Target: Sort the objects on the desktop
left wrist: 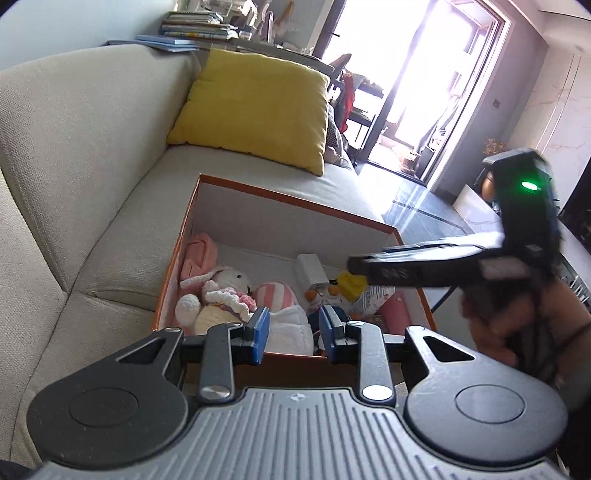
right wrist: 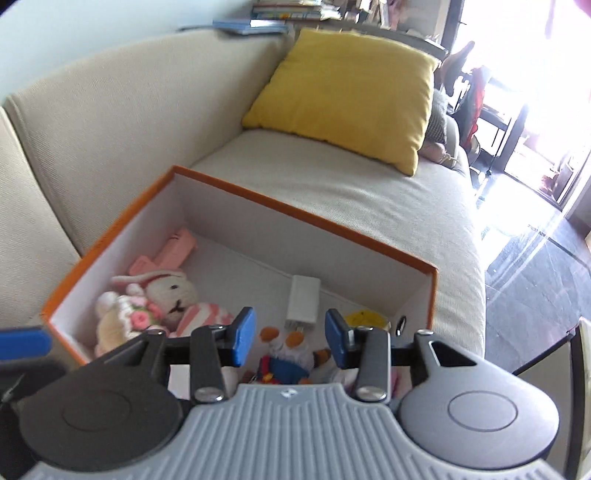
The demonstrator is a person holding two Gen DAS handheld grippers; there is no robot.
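Observation:
An orange box [right wrist: 295, 212] with a white inside stands on the sofa seat. It holds a crocheted bunny [right wrist: 166, 295], a pink clip [right wrist: 173, 247], a white charger [right wrist: 303, 299], a duck toy in blue [right wrist: 284, 362] and a yellow piece [right wrist: 365, 319]. My right gripper [right wrist: 290, 339] hangs open over the box, above the duck toy, with nothing between its blue pads. My left gripper [left wrist: 293, 334] stands open at the box's [left wrist: 295, 201] near wall, nothing between its pads. The left wrist view shows the right gripper [left wrist: 364, 266] from the side over the box's right part, held by a hand [left wrist: 517, 328].
A yellow cushion [right wrist: 343, 96] leans on the beige sofa [right wrist: 110, 122] beyond the box. Books [left wrist: 192, 29] are stacked behind the sofa back. Dark floor [right wrist: 535, 277] and a bright doorway lie to the right. A folded white cloth [left wrist: 288, 328] lies in the box.

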